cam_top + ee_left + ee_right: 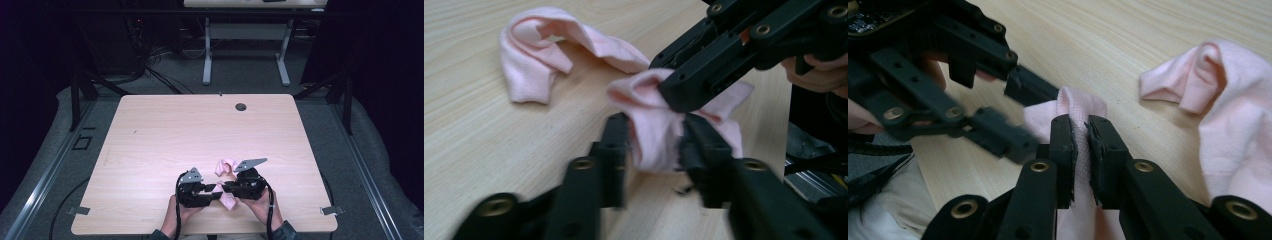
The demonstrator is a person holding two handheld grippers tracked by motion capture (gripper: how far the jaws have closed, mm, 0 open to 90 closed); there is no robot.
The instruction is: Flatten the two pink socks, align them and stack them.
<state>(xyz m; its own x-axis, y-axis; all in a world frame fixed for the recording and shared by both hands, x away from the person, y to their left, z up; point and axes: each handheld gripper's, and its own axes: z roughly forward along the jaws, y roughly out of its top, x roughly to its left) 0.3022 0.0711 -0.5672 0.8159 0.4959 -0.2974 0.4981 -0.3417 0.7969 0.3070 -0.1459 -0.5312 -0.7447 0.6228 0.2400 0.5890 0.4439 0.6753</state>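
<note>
Jaws of both grippers (219, 188) clamped on pink sock (654, 125).

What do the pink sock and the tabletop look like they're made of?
Pink sock: soft knit fabric, matte, probably cotton blend; fine ribbing shows and it folds limply.
Tabletop: pale wood-grain surface, likely laminate rather than solid wood; smooth, low sheen, with even streaks.

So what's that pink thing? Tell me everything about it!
It's a soft pink sock of stretchy knit cloth, crumpled and twisted. It lies near the front edge of the wooden table. One end flops folded on the wood; the other is lifted. The right tool pinches a ribbed fold of it. The left tool has cloth bunched between its jaws too.
</note>
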